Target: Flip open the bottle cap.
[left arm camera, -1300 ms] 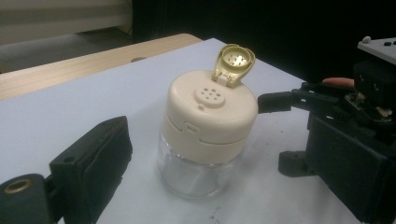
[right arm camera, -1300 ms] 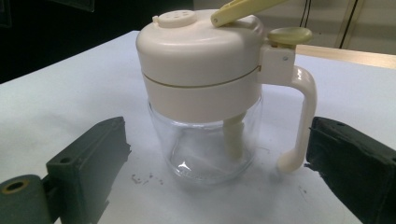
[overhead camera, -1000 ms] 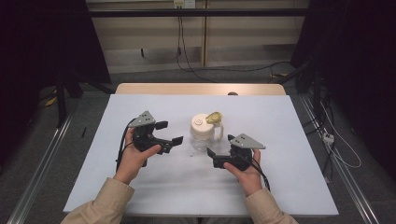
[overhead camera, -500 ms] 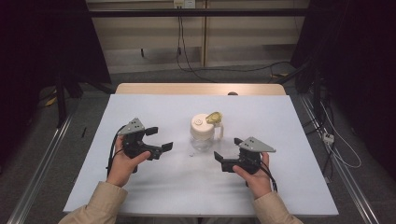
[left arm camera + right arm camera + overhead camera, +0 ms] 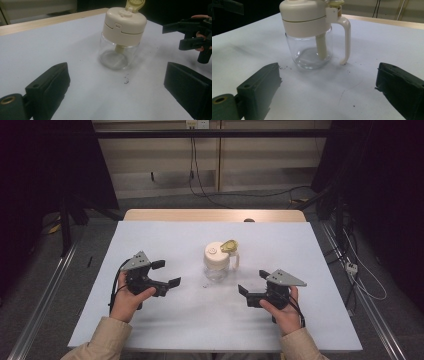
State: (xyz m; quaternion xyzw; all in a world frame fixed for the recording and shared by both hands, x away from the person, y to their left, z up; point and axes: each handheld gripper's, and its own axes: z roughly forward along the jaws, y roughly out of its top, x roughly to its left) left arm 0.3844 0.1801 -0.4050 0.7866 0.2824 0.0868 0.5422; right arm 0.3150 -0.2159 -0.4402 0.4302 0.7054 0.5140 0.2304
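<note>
A clear glass jar with a cream lid (image 5: pixel 217 261) stands upright at the middle of the white table (image 5: pixel 165 240). It has a cream handle (image 5: pixel 345 37) and a flipped-up yellowish cap (image 5: pixel 229 246). The jar (image 5: pixel 122 37) (image 5: pixel 310 32) looks empty apart from a cream tube inside. My left gripper (image 5: pixel 166 273) is open on the table to the jar's left, held in a hand. To the jar's right, nearer the front, my right gripper (image 5: pixel 253 282) is open too. Neither one touches the jar. Across the table in the left gripper view sits the right gripper (image 5: pixel 186 33).
A wooden strip (image 5: pixel 215 215) runs along the table's far edge. Small dark specks (image 5: pixel 126 80) lie on the surface near the jar. Cables (image 5: pixel 210 180) trail on the floor behind, and metal rails (image 5: pixel 40 295) flank the table.
Both hands have drawn back from the jar toward the front of the table, the left one down and left, the right one down and right. The jar has stayed put.
</note>
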